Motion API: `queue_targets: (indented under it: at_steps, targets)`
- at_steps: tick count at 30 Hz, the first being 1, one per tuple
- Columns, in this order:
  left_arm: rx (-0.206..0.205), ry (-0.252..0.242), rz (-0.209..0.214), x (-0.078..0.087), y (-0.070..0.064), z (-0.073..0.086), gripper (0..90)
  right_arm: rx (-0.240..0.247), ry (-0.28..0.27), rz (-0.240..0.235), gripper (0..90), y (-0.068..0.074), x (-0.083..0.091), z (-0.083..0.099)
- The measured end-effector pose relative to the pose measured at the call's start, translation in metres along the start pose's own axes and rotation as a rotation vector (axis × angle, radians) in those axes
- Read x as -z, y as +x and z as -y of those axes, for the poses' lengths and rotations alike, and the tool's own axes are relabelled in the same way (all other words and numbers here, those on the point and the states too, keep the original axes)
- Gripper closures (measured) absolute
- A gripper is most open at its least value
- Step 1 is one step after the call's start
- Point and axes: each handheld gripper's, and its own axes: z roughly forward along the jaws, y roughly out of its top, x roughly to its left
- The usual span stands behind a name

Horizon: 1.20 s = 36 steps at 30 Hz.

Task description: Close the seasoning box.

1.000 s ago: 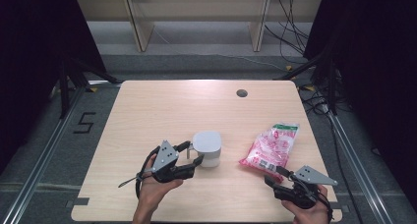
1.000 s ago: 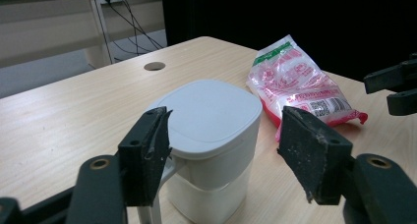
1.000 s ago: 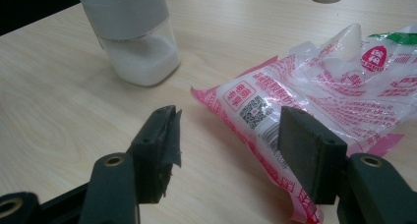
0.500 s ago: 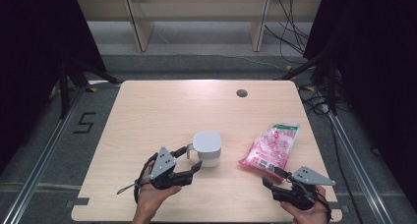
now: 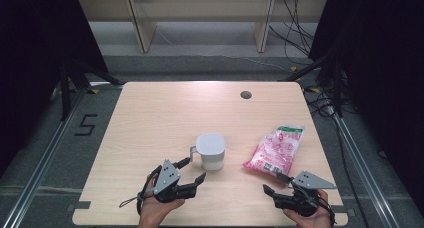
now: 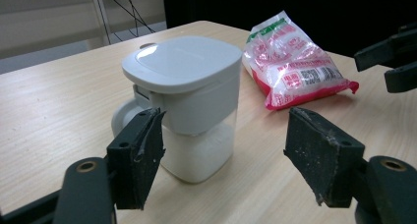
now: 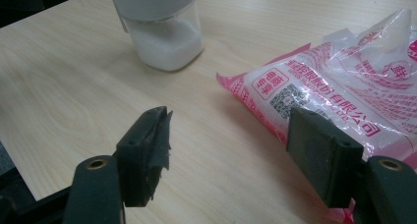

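Pale wood tabletop in the high view carries a lidded white canister mid-table and a pink sachet bag to its right, with both grippers low near the front edge. Left gripper view: jaws spread wide and empty just short of the canister, likely lined up to clamp its sides. Right gripper view: jaws equally wide, holding nothing, one beside the bag's corner, seemingly readied to pick it up.

A lab or test rig: a bare wooden table stands between metal floor rails, with black curtains at both sides, loose cables beyond its far edge, and a "5" marked on the floor.
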Motion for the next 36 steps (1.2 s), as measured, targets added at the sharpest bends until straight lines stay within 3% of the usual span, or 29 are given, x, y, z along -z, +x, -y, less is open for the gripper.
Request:
queue_targets:
  at_steps: [3, 9, 10, 14, 15, 17, 18, 19, 21, 22, 25, 26, 27, 28, 29, 30, 32, 33, 34, 35, 36]
  targets:
    - [0.019, 0.012, -0.004, 0.001, -0.002, 0.004, 29.8, 0.027, 0.004, 0.015, 33.5, -0.002, -0.002, 0.001]
    - [0.006, 0.034, 0.013, 0.0, -0.006, 0.014, 29.5, 0.03, 0.021, 0.005, 33.5, -0.001, 0.0, 0.001]
    - [0.018, 0.034, 0.005, 0.001, -0.007, 0.016, 29.5, -0.012, 0.023, 0.003, 33.5, 0.003, 0.0, 0.002]
    - [0.004, 0.047, 0.011, 0.004, -0.011, 0.024, 28.4, 0.035, 0.033, 0.006, 32.6, 0.001, 0.0, 0.003]
    - [0.002, 0.048, 0.01, 0.005, -0.012, 0.025, 27.9, -0.005, 0.041, -0.003, 32.3, 0.004, 0.001, 0.004]
    - [0.0, 0.058, 0.012, 0.008, -0.014, 0.029, 27.4, 0.041, 0.048, 0.005, 32.0, 0.002, 0.002, 0.005]
    - [0.019, 0.045, 0.016, 0.008, -0.017, 0.031, 27.3, 0.055, 0.039, -0.011, 31.7, 0.0, 0.001, 0.006]
    - [0.007, 0.058, 0.009, 0.009, -0.017, 0.031, 27.1, 0.018, 0.043, -0.001, 31.4, 0.003, 0.002, 0.008]
    - [0.003, 0.047, 0.011, 0.006, -0.02, 0.03, 26.8, 0.021, 0.068, 0.0, 30.8, 0.004, 0.003, 0.01]
    - [0.001, 0.052, 0.013, 0.006, -0.021, 0.031, 26.7, 0.057, 0.067, -0.003, 30.8, 0.001, 0.003, 0.011]
    - [-0.024, 0.068, 0.008, 0.004, -0.025, 0.032, 26.7, 0.02, 0.1, 0.001, 30.8, 0.007, 0.006, 0.014]
    - [-0.029, 0.079, 0.004, 0.004, -0.027, 0.033, 26.7, 0.069, 0.079, 0.017, 30.8, 0.004, 0.004, 0.015]
    - [-0.017, 0.068, 0.016, 0.002, -0.029, 0.034, 26.7, 0.04, 0.094, 0.012, 30.8, 0.007, 0.006, 0.016]
    - [-0.01, 0.075, 0.01, 0.001, -0.03, 0.034, 26.7, 0.046, 0.103, 0.016, 30.8, 0.008, 0.007, 0.018]
    - [-0.012, 0.071, 0.015, 0.0, -0.03, 0.035, 26.7, 0.086, 0.101, 0.007, 30.8, 0.006, 0.005, 0.019]
    - [-0.042, 0.065, 0.025, -0.001, -0.028, 0.035, 26.7, 0.071, 0.104, -0.005, 30.8, 0.007, 0.005, 0.021]
    - [-0.016, 0.065, 0.027, -0.001, -0.03, 0.035, 26.7, 0.065, 0.121, -0.007, 30.8, 0.01, 0.006, 0.024]
    - [-0.024, 0.069, 0.023, -0.001, -0.029, 0.035, 26.7, 0.076, 0.121, 0.01, 30.8, 0.01, 0.007, 0.024]
    - [-0.006, 0.076, 0.017, -0.001, -0.03, 0.036, 26.7, 0.101, 0.115, -0.005, 30.8, 0.008, 0.005, 0.024]
    - [-0.004, 0.072, 0.013, 0.0, -0.03, 0.036, 26.7, 0.051, 0.125, 0.014, 30.8, 0.012, 0.007, 0.025]
    - [0.006, 0.062, 0.015, -0.001, -0.03, 0.036, 26.7, 0.064, 0.125, 0.003, 30.8, 0.011, 0.007, 0.025]
